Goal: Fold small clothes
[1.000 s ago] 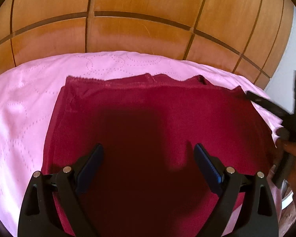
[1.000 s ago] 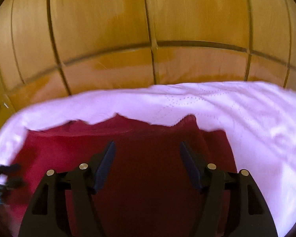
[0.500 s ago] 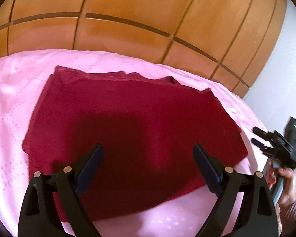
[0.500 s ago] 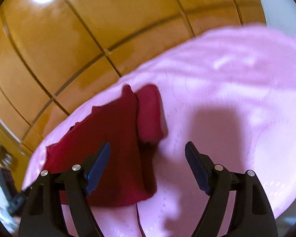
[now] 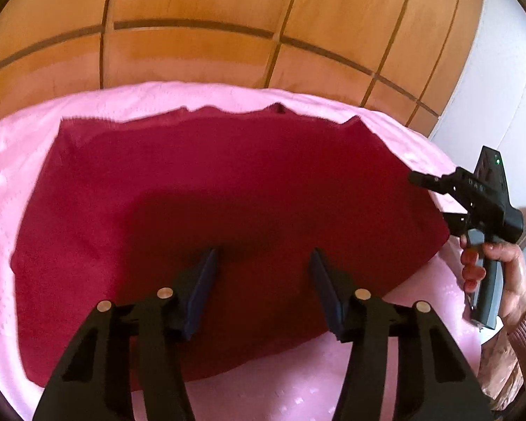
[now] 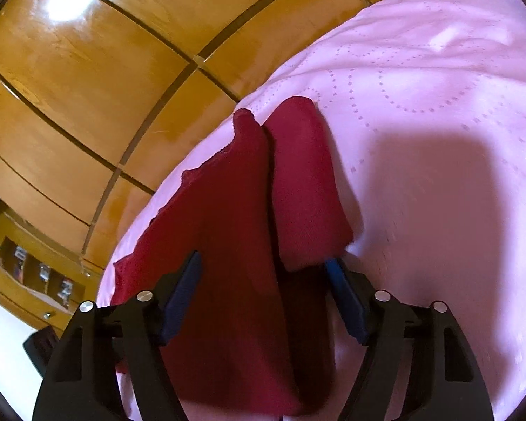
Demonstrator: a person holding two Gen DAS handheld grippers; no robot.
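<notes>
A dark red garment [image 5: 207, 189] lies spread flat on the pink bedspread [image 5: 14, 161]. My left gripper [image 5: 263, 266] is open and hovers over the garment's near middle, holding nothing. My right gripper [image 6: 263, 270] is open and empty, pointing along the garment's right side, where a narrow strip [image 6: 305, 182] is folded over the main panel [image 6: 224, 231]. The right gripper also shows in the left wrist view [image 5: 435, 196], at the garment's right edge, held by a hand.
A wooden panelled headboard [image 5: 200, 35] stands behind the bed. A white wall [image 5: 501, 80] is to the right. The pink bedspread [image 6: 420, 140] stretches out beside the garment. A wooden shelf unit [image 6: 35, 270] stands at the far left.
The left gripper's jaws have narrowed and it has moved in lower over the garment. The right gripper has swung to the garment's right side and come closer over the folded strip.
</notes>
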